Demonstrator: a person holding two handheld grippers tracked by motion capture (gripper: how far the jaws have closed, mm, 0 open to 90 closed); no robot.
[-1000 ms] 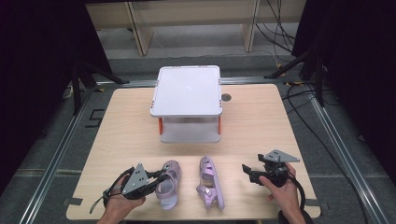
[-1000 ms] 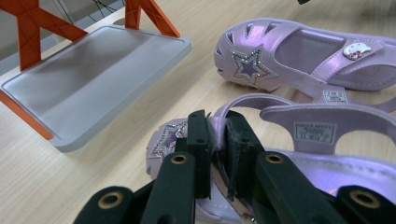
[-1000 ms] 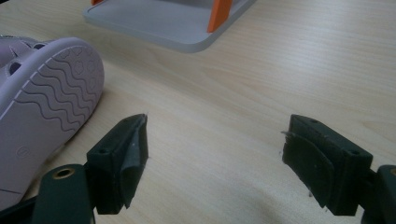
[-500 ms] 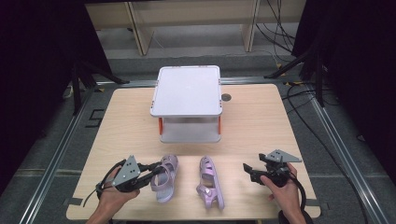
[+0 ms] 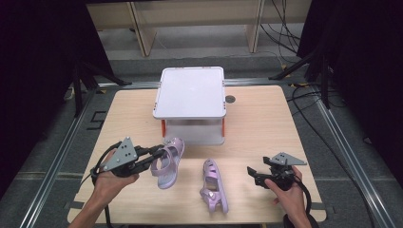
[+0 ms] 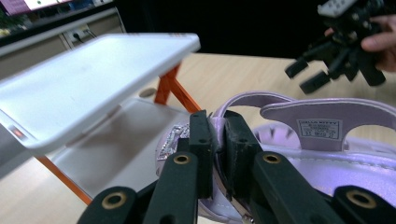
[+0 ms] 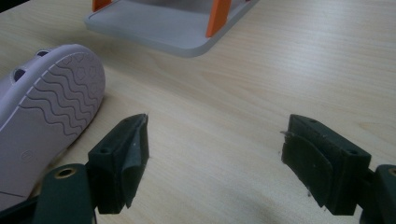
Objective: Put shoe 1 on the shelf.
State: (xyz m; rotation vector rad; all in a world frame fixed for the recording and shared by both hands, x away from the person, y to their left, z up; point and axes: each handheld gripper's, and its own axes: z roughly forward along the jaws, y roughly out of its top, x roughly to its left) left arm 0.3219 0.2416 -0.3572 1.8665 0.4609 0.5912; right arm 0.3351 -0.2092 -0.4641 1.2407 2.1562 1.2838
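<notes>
Lilac plastic catches the light on two small sandals, one in the air and one on the wooden table (image 5: 266,118). The left gripper (image 5: 151,153) has its jaws clenched on the strap of the first sandal (image 5: 166,161), pinching it near the glittery buckle, a sensible place since the strap is thin enough to fit between the pads. Held this way, the shoe hangs off the table with its sole tilted, just in front of the white two-level rack (image 5: 191,102). The rack's lower shelf (image 6: 116,154) lies open straight ahead in the left gripper view, framed by orange posts, so the shoe is probably meant to go onto it.

The second sandal (image 5: 214,185) lies on its side near the front edge, between the two hands, its wavy sole (image 7: 46,116) turned toward the right gripper (image 5: 254,173). That gripper rests low over the table with its jaws spread wide and nothing between them, apparently waiting beside the shoe for its own turn.
</notes>
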